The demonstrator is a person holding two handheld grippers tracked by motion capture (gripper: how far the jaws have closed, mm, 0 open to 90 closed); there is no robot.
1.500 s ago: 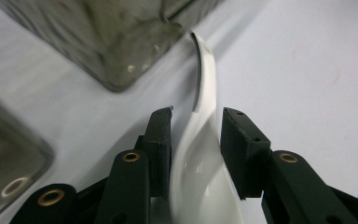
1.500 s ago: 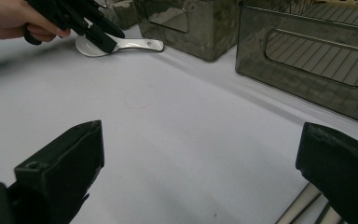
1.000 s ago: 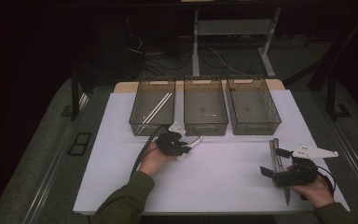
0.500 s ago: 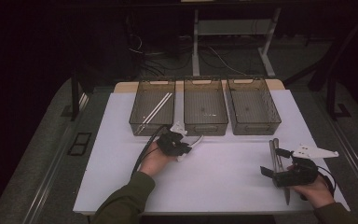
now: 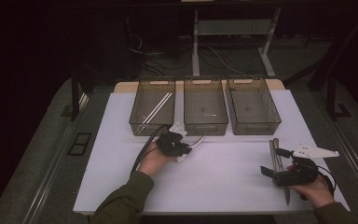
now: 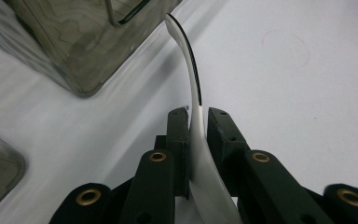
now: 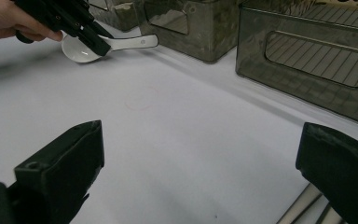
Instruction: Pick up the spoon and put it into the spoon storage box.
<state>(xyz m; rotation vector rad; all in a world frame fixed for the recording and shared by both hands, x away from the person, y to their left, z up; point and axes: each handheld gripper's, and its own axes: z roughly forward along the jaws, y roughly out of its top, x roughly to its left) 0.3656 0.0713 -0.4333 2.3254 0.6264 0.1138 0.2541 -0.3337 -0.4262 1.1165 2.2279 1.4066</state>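
Note:
My left gripper [image 5: 182,148] is shut on a white spoon [image 5: 193,143] just in front of the left and middle bins. In the left gripper view the spoon [image 6: 196,84] stands on edge between the pads [image 6: 181,128], its handle curving toward a bin corner. The right gripper view has the same spoon [image 7: 121,44] at the far left, bowl low over the mat, with the left gripper [image 7: 93,39] clamped on it. My right gripper [image 5: 272,162] rests at the table's right with jaws wide open [image 7: 198,140] and nothing between them. Long metal rods [image 5: 276,156] lie beside it.
Three smoky clear bins stand in a row at the back: left [image 5: 149,127] holding white sticks [image 5: 156,108], middle [image 5: 206,128], right [image 5: 256,128]. A white mat [image 5: 223,172] covers the table. A faint circle [image 7: 141,99] is marked on it.

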